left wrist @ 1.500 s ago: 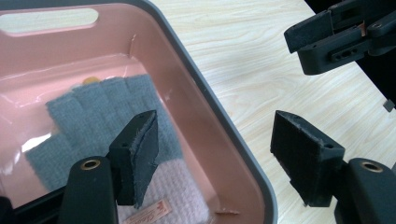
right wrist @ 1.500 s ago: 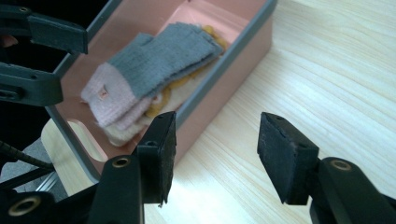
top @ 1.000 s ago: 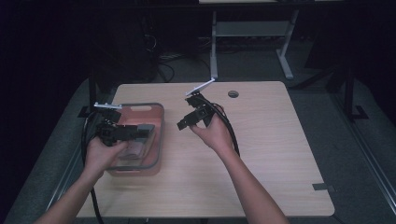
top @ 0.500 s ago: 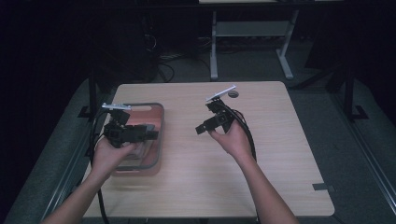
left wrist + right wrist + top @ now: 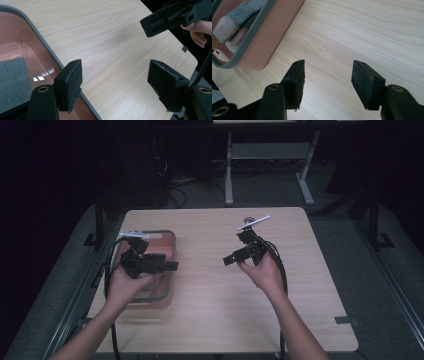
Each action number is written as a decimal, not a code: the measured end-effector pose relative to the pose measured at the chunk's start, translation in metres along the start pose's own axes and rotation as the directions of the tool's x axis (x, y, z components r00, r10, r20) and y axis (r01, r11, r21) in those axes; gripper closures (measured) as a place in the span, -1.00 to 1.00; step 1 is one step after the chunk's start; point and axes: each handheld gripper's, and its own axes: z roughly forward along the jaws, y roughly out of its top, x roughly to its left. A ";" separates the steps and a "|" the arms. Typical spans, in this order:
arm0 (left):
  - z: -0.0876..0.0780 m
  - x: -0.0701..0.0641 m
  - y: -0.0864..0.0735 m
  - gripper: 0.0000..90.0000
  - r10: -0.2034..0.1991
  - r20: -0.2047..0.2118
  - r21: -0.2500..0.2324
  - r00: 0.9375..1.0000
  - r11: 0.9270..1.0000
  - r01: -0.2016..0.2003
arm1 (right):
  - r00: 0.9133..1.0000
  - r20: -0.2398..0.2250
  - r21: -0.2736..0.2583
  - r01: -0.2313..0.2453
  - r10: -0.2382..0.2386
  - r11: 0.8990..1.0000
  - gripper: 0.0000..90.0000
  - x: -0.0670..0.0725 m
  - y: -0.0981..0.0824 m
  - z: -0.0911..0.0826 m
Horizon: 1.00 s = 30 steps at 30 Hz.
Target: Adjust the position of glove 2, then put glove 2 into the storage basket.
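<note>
High view. I hold my left gripper above the pinkish translucent bin, which sits at the left side of the wooden table. The bin's long axis runs from my edge of the table toward the far edge, with its rim up. My right gripper hangs over bare wood near the table's middle, well apart from the bin and aimed leftward toward it. Nothing lies on the wood between the two grippers. Beyond the table are a dark floor, loose cables and the white legs of another desk.

Left gripper view. My jaws stand wide with nothing between the pads. The bin's grey rim passes under the left pad. Inside the bin, at lower left, lies a grey knitted cloth. At upper right my other gripper is held over the table's corner.

Right gripper view. My jaws are spread wide over bare wood, gripping nothing. The bin lies at upper left, clear of my pads, with its side wall facing me. Within it rests a grey sock with a pale toe, its long axis slanting from upper right to lower left, toe lowest.
</note>
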 end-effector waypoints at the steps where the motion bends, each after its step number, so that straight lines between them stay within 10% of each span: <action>1: 0.002 -0.001 0.000 -0.38 0.006 -0.001 0.006 1.000 1.000 -0.006 | 1.000 -0.002 0.002 -0.004 0.004 1.000 -0.03 -0.002 -0.002 0.000; 30: 0.040 -0.031 0.001 -0.39 0.054 0.062 0.045 0.997 0.997 -0.057 | 0.998 0.019 0.000 -0.065 0.065 0.998 -0.05 -0.035 -0.030 -0.010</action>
